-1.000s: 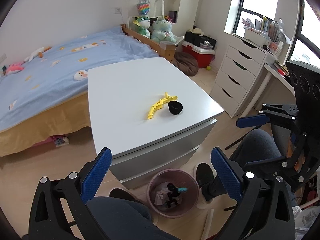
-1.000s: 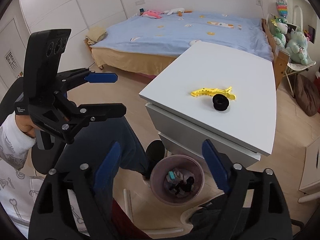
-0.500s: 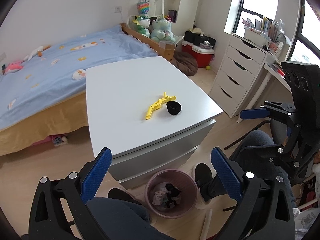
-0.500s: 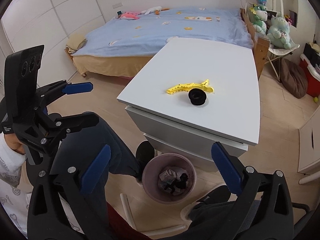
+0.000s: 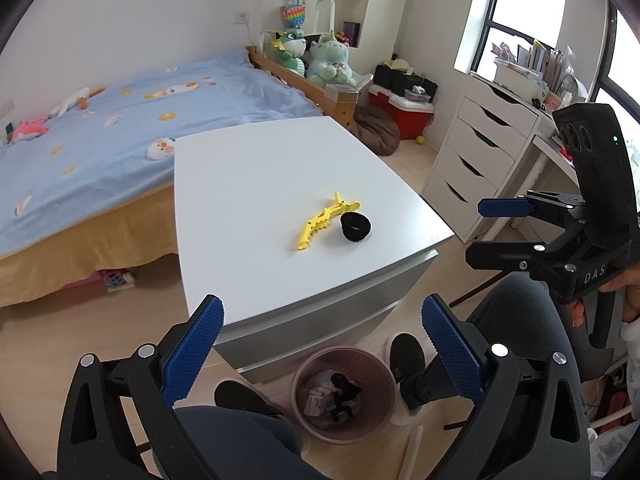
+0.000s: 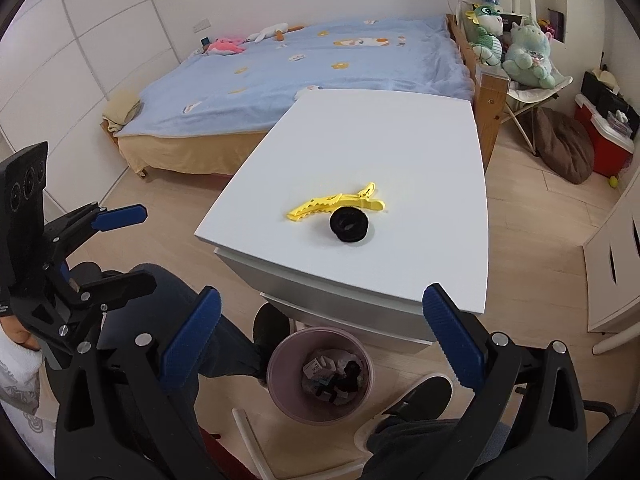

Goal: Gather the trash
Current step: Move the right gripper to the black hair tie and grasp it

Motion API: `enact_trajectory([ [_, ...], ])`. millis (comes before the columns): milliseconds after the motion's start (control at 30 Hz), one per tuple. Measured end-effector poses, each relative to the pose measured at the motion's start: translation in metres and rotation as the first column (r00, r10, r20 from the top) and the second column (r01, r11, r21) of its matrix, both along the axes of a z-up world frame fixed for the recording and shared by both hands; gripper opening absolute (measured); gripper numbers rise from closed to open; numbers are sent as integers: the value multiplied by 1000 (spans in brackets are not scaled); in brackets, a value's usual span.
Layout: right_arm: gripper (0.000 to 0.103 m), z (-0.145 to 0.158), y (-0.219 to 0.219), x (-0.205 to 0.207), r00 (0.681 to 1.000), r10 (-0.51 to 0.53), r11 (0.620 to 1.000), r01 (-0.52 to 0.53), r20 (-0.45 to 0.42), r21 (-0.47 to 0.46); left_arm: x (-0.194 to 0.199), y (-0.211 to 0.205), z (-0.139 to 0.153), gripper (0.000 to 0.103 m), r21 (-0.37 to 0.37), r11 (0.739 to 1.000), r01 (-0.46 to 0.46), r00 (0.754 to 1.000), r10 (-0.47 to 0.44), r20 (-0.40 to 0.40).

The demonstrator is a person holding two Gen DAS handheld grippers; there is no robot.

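A yellow hair clip (image 5: 325, 220) (image 6: 335, 205) and a black round scrunchie-like ring (image 5: 355, 227) (image 6: 349, 225) lie side by side on the white table (image 5: 248, 184) (image 6: 384, 144). A pink trash bin (image 5: 304, 368) (image 6: 276, 364) holding scraps stands on the floor below the table's near edge. My left gripper (image 5: 322, 344) is open and empty, held above the bin; it also shows in the right wrist view (image 6: 132, 248). My right gripper (image 6: 320, 332) is open and empty; it also shows in the left wrist view (image 5: 488, 228).
A bed with a blue cover (image 5: 120, 112) runs behind the table. A white drawer unit (image 5: 476, 164) stands at the right, with a red box (image 5: 404, 116) and plush toys (image 5: 320, 60) at the back. The person's legs and shoes (image 5: 408, 356) flank the bin.
Both grippers have risen and pulled back a little from the bin. The right gripper has swung so the table sits more centred. Both stay open and empty.
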State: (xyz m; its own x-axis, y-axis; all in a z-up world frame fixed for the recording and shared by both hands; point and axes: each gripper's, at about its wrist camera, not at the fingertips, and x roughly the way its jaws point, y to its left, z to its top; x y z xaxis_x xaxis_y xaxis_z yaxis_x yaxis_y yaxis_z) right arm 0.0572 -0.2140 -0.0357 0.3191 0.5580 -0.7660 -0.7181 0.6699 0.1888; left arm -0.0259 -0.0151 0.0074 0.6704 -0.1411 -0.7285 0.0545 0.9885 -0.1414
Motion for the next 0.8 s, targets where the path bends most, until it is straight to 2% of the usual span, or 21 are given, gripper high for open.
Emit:
enact_trajectory([
  [267, 99, -7, 29, 35, 1000, 23, 997, -24, -16, -72, 4, 6, -3, 96, -16, 1000, -13, 1000, 13, -3],
  [600, 99, -46, 70, 72, 997, 38, 981, -49, -60, -190, 6, 14, -7, 95, -25, 999, -34, 999, 33, -8],
  [800, 99, -63, 86, 79, 996, 64, 966, -78, -63, -246, 7, 17, -11, 95, -25, 999, -42, 999, 41, -14],
])
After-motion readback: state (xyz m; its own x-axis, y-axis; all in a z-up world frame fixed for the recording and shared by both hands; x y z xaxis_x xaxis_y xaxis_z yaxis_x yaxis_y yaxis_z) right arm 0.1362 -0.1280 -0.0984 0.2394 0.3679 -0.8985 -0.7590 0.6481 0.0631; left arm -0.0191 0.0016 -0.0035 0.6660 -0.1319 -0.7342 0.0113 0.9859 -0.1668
